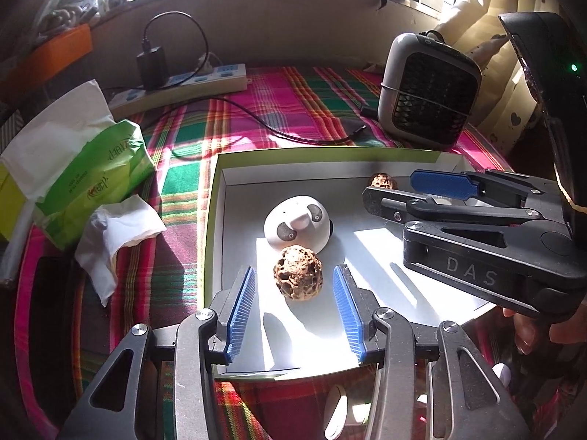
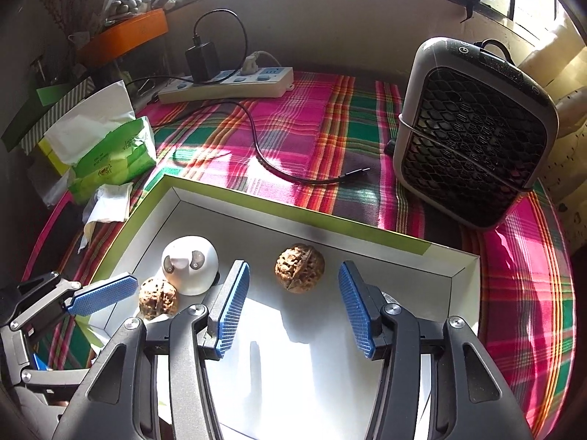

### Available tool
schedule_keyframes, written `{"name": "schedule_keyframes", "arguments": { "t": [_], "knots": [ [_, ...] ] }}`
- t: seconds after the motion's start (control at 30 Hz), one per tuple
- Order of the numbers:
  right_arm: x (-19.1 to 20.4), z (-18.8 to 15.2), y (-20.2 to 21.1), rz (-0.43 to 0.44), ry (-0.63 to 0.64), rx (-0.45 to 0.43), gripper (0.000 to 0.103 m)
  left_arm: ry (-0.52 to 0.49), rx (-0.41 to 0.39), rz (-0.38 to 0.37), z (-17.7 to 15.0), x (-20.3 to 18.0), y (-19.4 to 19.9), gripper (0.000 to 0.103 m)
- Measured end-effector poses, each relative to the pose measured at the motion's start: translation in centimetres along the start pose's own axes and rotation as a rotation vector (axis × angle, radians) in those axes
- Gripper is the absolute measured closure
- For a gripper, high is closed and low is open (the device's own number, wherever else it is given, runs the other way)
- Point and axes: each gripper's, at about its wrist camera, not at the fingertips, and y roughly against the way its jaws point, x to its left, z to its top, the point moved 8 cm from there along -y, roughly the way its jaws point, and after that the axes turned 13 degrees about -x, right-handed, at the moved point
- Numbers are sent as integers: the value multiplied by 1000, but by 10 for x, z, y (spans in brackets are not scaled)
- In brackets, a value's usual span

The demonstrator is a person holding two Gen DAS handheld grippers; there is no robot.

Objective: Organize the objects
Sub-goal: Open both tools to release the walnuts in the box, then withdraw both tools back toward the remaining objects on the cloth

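A shallow white box with a green rim (image 1: 220,168) (image 2: 293,216) lies on the plaid cloth. Inside it are two brown walnuts and a white round panda-face toy (image 1: 298,228) (image 2: 190,264). One walnut (image 1: 299,274) (image 2: 158,299) lies between the tips of my open left gripper (image 1: 295,275), which touches nothing. The other walnut (image 1: 382,181) (image 2: 300,268) lies just ahead of my open right gripper (image 2: 293,275), which is empty. The right gripper (image 1: 403,190) reaches in from the right in the left wrist view. A left finger (image 2: 102,293) shows in the right wrist view.
A grey mini fan (image 1: 427,91) (image 2: 473,132) stands at the back right. A power strip (image 1: 183,84) (image 2: 227,88) with a black charger and a loose cable (image 2: 264,157) lies at the back. A green tissue pack (image 1: 88,172) (image 2: 110,161) and crumpled tissue (image 1: 113,234) sit left.
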Motion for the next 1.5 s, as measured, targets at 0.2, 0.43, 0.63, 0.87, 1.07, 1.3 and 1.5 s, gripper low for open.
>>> {"name": "schedule_keyframes", "arguments": {
  "t": [0.2, 0.43, 0.63, 0.87, 1.07, 1.3, 1.5],
  "knots": [
    [2, 0, 13, -15, 7, -23, 51, 7, -20, -2, 0, 0, 11, 60],
    [2, -1, 31, -22, -10, -49, 51, -2, -54, 1, 0, -2, 28, 59],
    [2, -5, 47, -27, -35, -71, 51, -2, -68, -8, -2, -6, 41, 59],
    [2, -12, 71, -50, -42, -110, 51, -2, -80, -18, -8, -11, 55, 59],
    [0, -22, 87, -64, -57, -135, 51, 2, -85, -35, -16, -18, 66, 58],
    [-5, -37, 107, -92, -75, -164, 50, -16, -101, -38, -26, -24, 76, 58],
    [-10, -52, 123, -126, -78, -177, 50, -25, -101, -52, -40, -26, 80, 58]
  ]
}}
